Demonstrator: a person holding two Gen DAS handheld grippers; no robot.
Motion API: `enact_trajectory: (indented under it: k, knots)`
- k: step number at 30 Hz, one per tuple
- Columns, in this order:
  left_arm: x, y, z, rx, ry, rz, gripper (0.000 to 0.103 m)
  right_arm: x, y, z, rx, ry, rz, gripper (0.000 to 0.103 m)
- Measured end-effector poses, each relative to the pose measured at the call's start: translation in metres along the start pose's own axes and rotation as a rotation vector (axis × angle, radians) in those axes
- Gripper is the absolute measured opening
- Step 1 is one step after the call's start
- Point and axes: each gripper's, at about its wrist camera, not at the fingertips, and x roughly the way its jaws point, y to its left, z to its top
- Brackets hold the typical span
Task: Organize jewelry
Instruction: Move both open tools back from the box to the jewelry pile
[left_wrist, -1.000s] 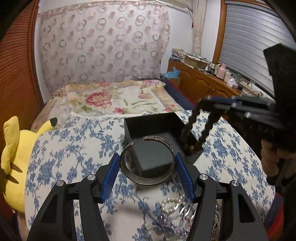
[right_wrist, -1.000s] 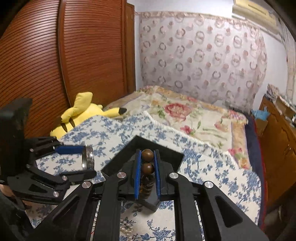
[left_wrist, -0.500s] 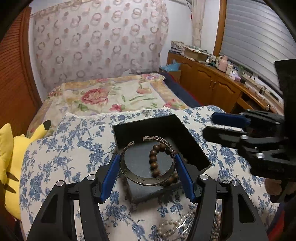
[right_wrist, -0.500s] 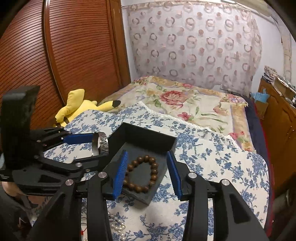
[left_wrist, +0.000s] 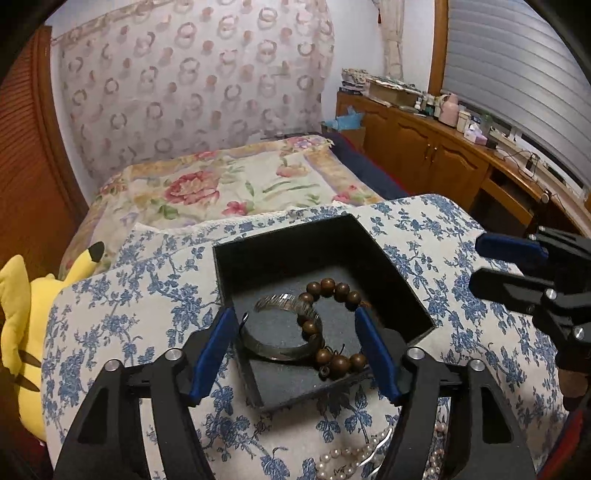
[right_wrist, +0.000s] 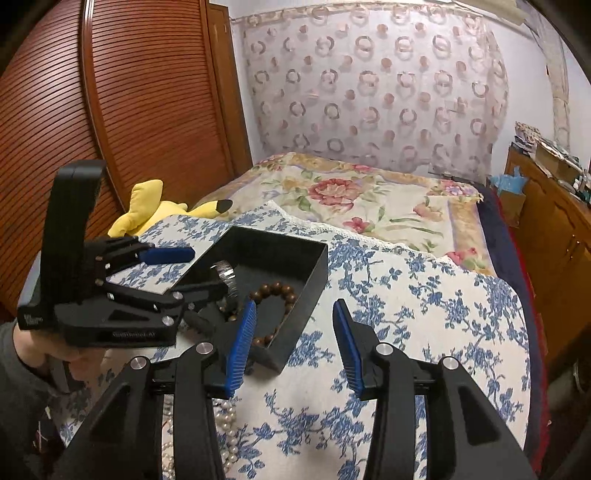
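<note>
A black open box (left_wrist: 402, 291) (right_wrist: 314, 273) sits on a blue-flowered cloth. Inside lie a silver cuff bangle (left_wrist: 280, 350) (right_wrist: 226, 275) and a brown wooden bead bracelet (left_wrist: 334, 291) (right_wrist: 273, 288). The bangle leans on the box's near-left part, overlapping the beads. My left gripper (left_wrist: 295, 354) (right_wrist: 184, 273) is open just above the box, its blue pads either side of the bangle and apart from it. My right gripper (right_wrist: 295, 347) (left_wrist: 498, 266) is open and empty, right of the box. A pearl necklace (left_wrist: 354, 454) (right_wrist: 229, 413) lies on the cloth nearer me.
A yellow plush toy (left_wrist: 18, 332) (right_wrist: 159, 214) lies at the cloth's left edge. A floral bedspread (left_wrist: 229, 184) stretches behind the box. A wooden cabinet (left_wrist: 443, 155) with clutter runs along the right. A wooden slatted door (right_wrist: 110, 110) stands left.
My left gripper opened and let the silver bangle drop into the box over the beads. My right gripper, which had released the bead bracelet earlier, drew back to the right of the box.
</note>
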Motion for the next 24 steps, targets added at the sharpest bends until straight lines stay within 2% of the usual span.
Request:
enact_trajectory:
  k: [3,5,13,24]
  knots:
    - [-0.014,0.002,-0.006,-0.002,-0.021,-0.006,0.067,-0.009,0.003,-0.009,0.010,-0.017,0.013,0.046]
    - [-0.027,0.004,-0.014,-0.001,-0.042,-0.008,0.073,-0.016,0.009,-0.019,0.008,-0.028,0.005,0.046]
    - [-0.068,0.013,-0.054,-0.021,-0.081,-0.026,0.073,-0.041,0.036,-0.055,0.007,-0.047,0.026,0.046]
    - [-0.102,0.027,-0.126,-0.090,-0.046,-0.052,0.073,-0.049,0.079,-0.106,-0.024,0.007,0.078,0.046]
